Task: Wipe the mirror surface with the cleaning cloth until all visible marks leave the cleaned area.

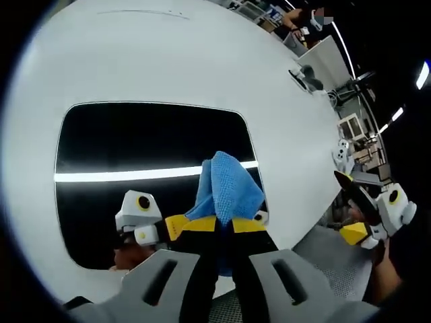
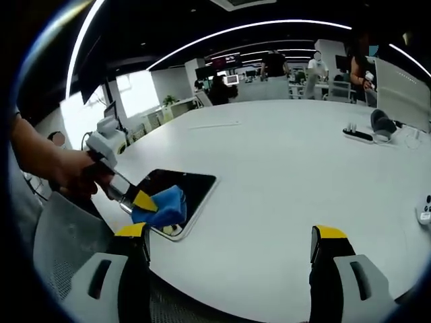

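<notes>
The dark rectangular mirror lies flat on the white round table and reflects a bright light strip. My left gripper is shut on the blue cleaning cloth, which rests on the mirror's near right part. The gripper's own reflection shows in the glass to the left. In the right gripper view a hand holds the left gripper with the cloth pressed on the mirror. My right gripper hovers over the table edge, jaws wide apart and empty. It also appears off the table's right edge, right gripper.
Headphones and a power strip lie on the far right of the table. A small white device sits near the right edge. A grey mesh chair stands by the near edge. People stand at desks far behind.
</notes>
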Demonstrator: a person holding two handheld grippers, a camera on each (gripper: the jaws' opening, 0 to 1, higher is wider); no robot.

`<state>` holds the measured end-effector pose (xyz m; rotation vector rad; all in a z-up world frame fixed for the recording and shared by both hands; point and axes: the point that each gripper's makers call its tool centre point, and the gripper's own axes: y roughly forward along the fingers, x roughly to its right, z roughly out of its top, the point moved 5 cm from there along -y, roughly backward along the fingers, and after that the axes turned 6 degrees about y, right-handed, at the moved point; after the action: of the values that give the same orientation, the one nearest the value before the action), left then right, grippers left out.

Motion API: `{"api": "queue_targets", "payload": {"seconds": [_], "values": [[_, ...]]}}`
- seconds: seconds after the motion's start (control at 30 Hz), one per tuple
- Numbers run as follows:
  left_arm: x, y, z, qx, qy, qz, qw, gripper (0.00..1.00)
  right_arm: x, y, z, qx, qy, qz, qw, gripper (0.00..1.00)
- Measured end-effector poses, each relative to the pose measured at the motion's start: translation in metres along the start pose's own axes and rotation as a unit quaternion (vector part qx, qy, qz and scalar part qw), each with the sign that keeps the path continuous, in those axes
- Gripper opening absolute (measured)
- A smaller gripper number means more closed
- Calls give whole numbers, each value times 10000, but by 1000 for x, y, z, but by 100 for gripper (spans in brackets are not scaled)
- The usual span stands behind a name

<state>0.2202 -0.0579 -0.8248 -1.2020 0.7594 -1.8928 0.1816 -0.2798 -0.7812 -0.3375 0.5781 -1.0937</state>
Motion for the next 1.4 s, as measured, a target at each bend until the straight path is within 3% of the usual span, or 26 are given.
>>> {"api": "queue_targets", "payload": {"seconds": [0.2, 0.8, 1.4], "values": [[1, -3, -7, -123, 48, -25, 9999, 3, -1, 0, 1, 36, 13, 18, 10000, 99], [0, -6, -10, -58, -157, -75, 9998, 3, 0, 0, 1, 19, 36, 35, 10000, 99], [-31, -25, -9, 56, -494, 51, 9988, 3, 0, 0, 0, -5, 69, 34, 10000, 99]]}}
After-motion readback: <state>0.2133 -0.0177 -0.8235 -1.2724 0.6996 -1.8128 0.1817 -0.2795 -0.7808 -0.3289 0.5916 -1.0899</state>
